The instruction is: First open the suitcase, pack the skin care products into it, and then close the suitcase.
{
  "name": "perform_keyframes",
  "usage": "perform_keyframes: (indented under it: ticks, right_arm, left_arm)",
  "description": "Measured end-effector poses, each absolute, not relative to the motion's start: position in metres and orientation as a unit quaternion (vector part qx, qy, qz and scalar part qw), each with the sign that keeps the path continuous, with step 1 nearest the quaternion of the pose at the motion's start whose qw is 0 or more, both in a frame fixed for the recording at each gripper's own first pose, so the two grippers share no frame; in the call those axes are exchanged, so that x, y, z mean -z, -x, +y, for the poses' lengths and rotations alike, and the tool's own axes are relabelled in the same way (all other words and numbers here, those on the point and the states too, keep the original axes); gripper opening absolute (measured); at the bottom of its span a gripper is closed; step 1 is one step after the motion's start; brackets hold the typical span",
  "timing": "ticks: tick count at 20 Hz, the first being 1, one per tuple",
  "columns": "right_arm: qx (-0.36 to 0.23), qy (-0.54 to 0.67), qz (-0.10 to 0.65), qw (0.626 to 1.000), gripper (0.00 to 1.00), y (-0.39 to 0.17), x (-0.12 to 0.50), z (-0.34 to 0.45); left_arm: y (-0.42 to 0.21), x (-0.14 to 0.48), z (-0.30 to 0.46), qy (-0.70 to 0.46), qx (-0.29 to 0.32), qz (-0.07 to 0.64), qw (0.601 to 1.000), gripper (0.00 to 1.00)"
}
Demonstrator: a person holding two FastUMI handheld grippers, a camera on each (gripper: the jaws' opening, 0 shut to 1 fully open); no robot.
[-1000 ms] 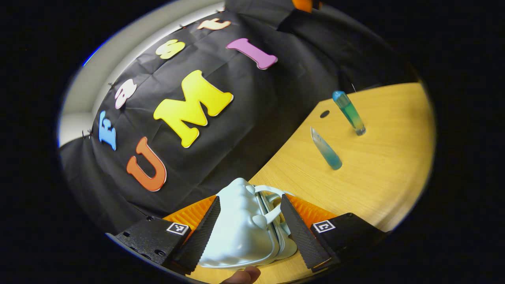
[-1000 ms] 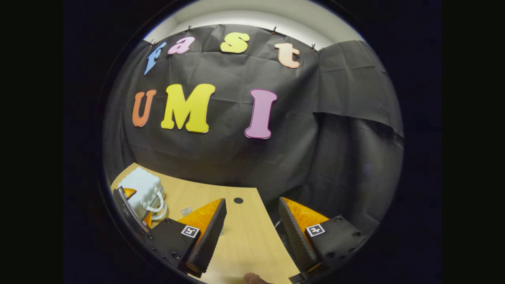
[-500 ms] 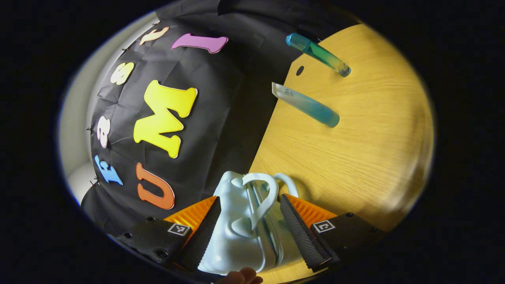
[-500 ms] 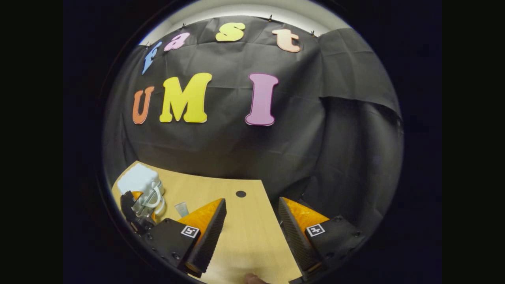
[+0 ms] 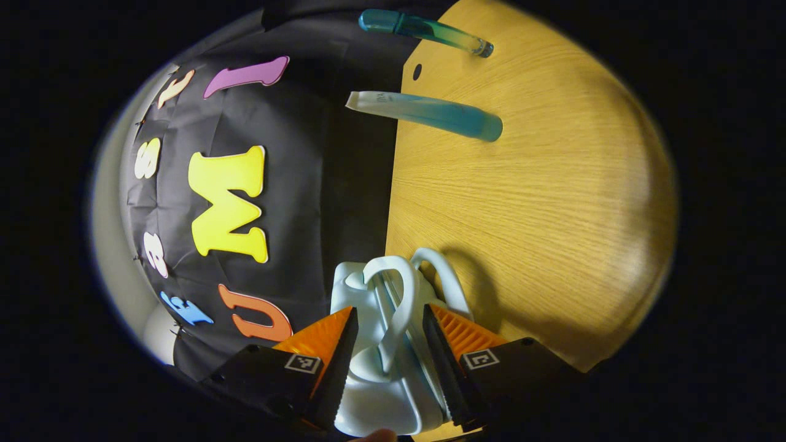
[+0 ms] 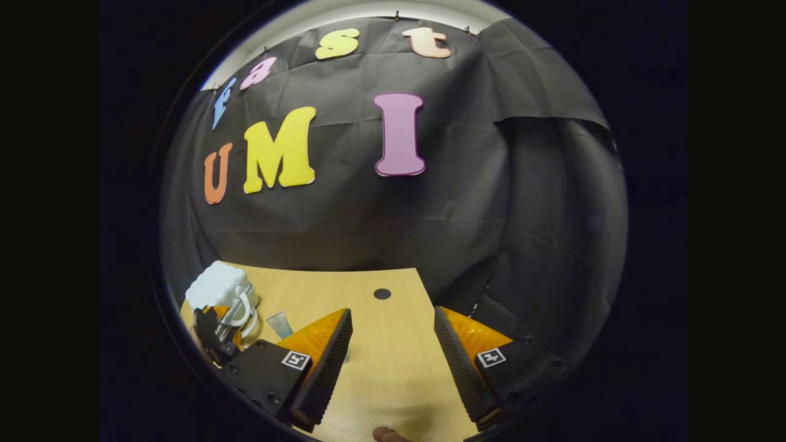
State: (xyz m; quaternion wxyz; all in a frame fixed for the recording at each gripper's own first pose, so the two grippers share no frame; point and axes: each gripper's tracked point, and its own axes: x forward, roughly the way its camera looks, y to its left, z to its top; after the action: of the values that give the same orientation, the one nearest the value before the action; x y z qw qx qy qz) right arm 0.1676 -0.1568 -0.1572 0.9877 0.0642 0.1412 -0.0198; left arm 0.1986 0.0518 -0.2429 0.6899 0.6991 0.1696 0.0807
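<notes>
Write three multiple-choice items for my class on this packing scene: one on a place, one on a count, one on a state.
1. Where is the left claw?
A. at the suitcase handles
B. over the tubes
C. off the table

2. How many skin care tubes stand on the table?
A. one
B. two
C. four

3. What state is the suitcase in?
A. open flat
B. closed
C. packed full

Answers:
1. A: the left gripper view has its fingers either side of the white handles.
2. B: a capped tube and a flat-ended tube stand apart.
3. B: its two shells sit together.
</notes>
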Motion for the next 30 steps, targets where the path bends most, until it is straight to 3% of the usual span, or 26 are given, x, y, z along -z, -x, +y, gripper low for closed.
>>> perform_keyframes:
  ticks: [2, 7, 11, 16, 22, 30]
  right_arm:
    - [0.016, -0.059, 0.150, 0.987, 0.80, -0.167, 0.162, -0.154]
    - [0.024, -0.048, 0.134, 0.990, 0.80, -0.148, 0.139, -0.143]
    - [0.045, -0.029, 0.117, 0.992, 0.80, -0.129, 0.115, -0.131]
    - [0.069, -0.020, 0.096, 0.993, 0.80, -0.111, 0.085, -0.108]
    - [0.076, -0.003, 0.066, 0.995, 0.80, -0.099, 0.048, -0.062]
    - [0.054, 0.000, 0.049, 0.997, 0.80, -0.093, 0.019, 0.022]
  left_arm:
    - [-0.201, 0.256, 0.055, -0.701, -0.069, 0.198, 0.682, 0.59]
    - [-0.207, 0.252, 0.051, -0.683, -0.066, 0.206, 0.698, 0.21]
    - [-0.207, 0.241, 0.045, -0.660, -0.060, 0.188, 0.724, 0.09]
    - [-0.196, 0.208, 0.056, -0.585, -0.073, 0.185, 0.787, 0.03]
    - [-0.186, 0.133, 0.077, -0.457, -0.063, 0.169, 0.871, 0.03]
    - [-0.155, 0.044, 0.167, -0.314, -0.056, 0.146, 0.936, 0.03]
